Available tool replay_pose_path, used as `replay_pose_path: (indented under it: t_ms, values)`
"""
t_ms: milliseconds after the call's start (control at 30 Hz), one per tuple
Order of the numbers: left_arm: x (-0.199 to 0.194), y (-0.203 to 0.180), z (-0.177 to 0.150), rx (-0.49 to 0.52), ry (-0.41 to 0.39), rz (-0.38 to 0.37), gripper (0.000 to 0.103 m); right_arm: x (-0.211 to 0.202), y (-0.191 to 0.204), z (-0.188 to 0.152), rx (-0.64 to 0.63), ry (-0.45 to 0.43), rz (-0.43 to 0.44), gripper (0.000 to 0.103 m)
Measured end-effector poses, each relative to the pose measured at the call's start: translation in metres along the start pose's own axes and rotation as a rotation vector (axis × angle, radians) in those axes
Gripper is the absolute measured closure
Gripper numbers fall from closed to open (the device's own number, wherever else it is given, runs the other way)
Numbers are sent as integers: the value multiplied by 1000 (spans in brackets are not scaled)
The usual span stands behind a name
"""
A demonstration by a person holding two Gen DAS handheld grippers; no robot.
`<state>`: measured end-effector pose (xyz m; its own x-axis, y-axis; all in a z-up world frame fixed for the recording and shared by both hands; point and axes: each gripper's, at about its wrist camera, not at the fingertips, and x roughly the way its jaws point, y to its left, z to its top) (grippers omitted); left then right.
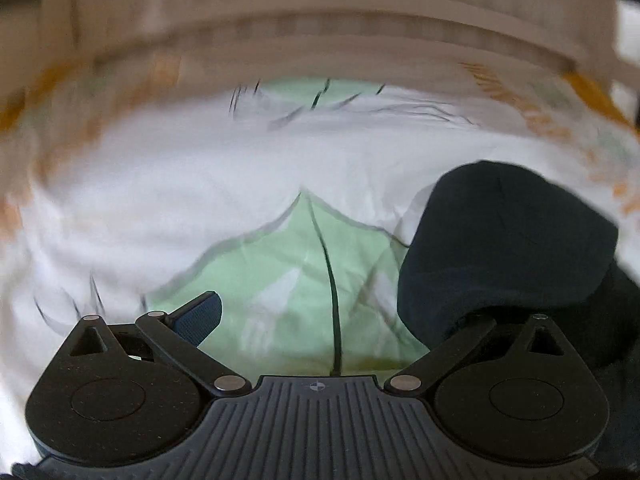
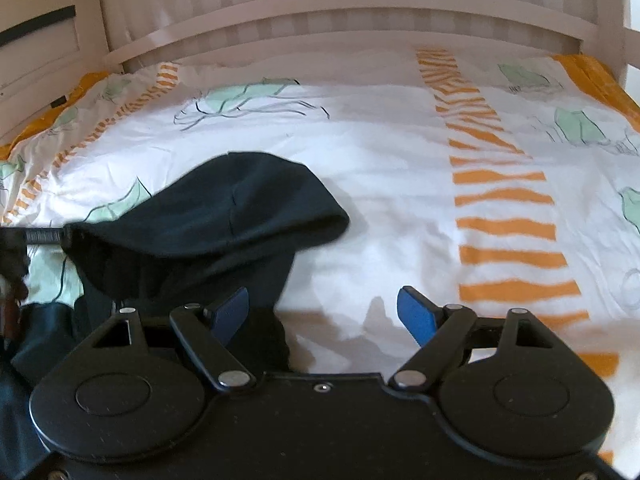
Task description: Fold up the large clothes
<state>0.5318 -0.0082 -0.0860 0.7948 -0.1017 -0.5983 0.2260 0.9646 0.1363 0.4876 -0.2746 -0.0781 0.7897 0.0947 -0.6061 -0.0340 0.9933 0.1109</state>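
Note:
A dark navy hooded garment (image 2: pixel 224 208) lies bunched on the bed, its hood spread towards the middle. In the right wrist view my right gripper (image 2: pixel 324 316) is open. Its left finger (image 2: pixel 230 312) hangs over the garment's edge and its right finger (image 2: pixel 416 316) over bare sheet, with no cloth pinched between them. The left wrist view is blurred. There the garment (image 1: pixel 504 240) covers the right finger of my left gripper (image 1: pixel 336 308). Its left finger (image 1: pixel 200 316) stands far off over a green print, so the jaws are wide apart.
The bedcover (image 2: pixel 400 152) is white with orange stripes (image 2: pixel 504 224) and pale green shapes. A white slatted headboard (image 2: pixel 340 0) closes the far side. At the left edge of the right wrist view a ribbed dark bar (image 2: pixel 40 236) touches the hood.

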Motion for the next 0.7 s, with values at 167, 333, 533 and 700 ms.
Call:
replay_pose_path:
  t_ms: [167,333,533,700]
  values:
    - [-20,-43,6,278,-155,16,0,15,4,8,-9,-11,-14,20]
    - [-9,-73,18,391,-156,13,0,16,4,8,-5,-9,-10,20]
    - [1,-6,34,-96,-111,9,0,15,1,8,-26,-8,-21,20]
    - [18,40,12,-292,1,-23,0,20,2,13,-34,-11,-27,20]
